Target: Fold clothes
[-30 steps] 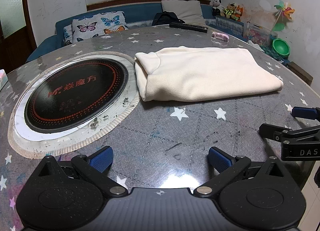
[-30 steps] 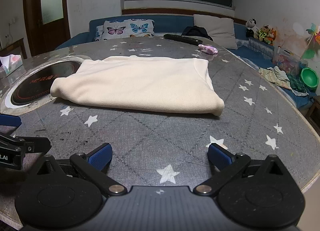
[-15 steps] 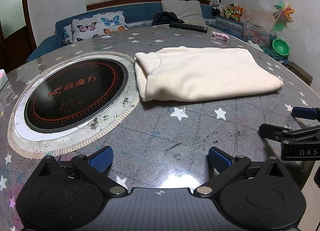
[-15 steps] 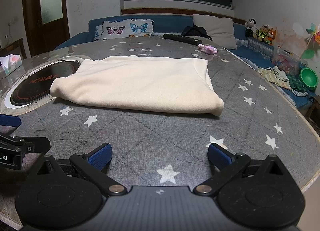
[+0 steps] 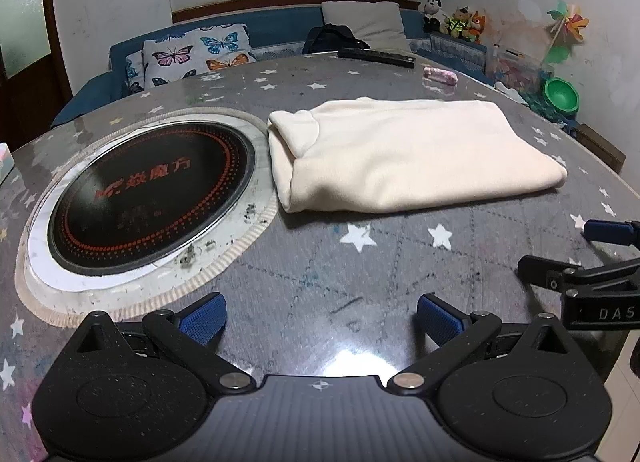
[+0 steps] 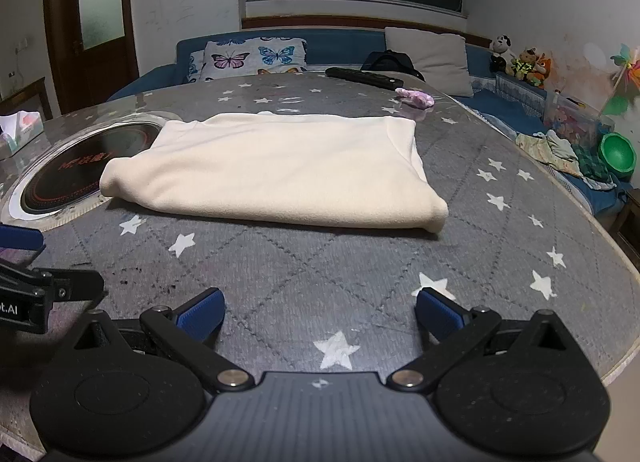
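Note:
A cream garment (image 5: 408, 150) lies folded into a flat rectangle on the round star-patterned table (image 5: 320, 262); it also shows in the right wrist view (image 6: 276, 170). My left gripper (image 5: 320, 318) is open and empty, over the table's near edge, well short of the garment. My right gripper (image 6: 320, 314) is open and empty, also near the front edge. The right gripper's fingers (image 5: 580, 278) show at the right of the left wrist view. The left gripper's fingers (image 6: 48, 290) show at the left of the right wrist view.
A black round induction cooktop (image 5: 152, 194) is set into the table left of the garment. A remote (image 6: 364, 77) and a pink item (image 6: 416, 98) lie at the far edge. A tissue box (image 6: 20, 130) sits far left. A sofa with cushions stands behind.

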`<action>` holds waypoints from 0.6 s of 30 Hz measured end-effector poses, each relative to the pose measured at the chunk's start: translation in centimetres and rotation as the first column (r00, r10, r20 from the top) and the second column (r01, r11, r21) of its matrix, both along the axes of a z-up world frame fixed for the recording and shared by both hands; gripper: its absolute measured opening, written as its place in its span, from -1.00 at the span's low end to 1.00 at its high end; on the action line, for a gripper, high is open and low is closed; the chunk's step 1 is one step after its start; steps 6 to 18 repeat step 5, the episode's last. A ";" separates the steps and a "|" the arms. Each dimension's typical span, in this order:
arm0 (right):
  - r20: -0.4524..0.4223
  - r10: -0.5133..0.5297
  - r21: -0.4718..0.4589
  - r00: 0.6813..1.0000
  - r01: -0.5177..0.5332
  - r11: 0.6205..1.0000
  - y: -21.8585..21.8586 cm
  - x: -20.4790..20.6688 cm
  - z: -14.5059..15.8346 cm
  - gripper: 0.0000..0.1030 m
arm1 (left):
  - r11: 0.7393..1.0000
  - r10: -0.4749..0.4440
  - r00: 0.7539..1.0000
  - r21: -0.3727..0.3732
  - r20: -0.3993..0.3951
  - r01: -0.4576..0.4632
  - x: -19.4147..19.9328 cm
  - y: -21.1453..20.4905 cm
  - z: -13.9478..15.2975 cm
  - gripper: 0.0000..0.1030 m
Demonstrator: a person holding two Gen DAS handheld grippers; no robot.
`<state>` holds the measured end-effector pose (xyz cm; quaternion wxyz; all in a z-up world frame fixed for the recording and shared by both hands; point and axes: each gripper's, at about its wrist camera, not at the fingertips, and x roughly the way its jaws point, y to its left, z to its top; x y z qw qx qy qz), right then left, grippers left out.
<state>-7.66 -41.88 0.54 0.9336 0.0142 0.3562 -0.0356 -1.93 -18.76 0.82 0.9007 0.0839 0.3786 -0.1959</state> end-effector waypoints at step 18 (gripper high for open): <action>-0.002 0.011 0.009 1.000 -0.011 1.000 0.2 0.5 0.1 1.00 | 1.000 0.002 1.000 -0.006 0.010 -0.002 0.5 -0.1 0.5 1.00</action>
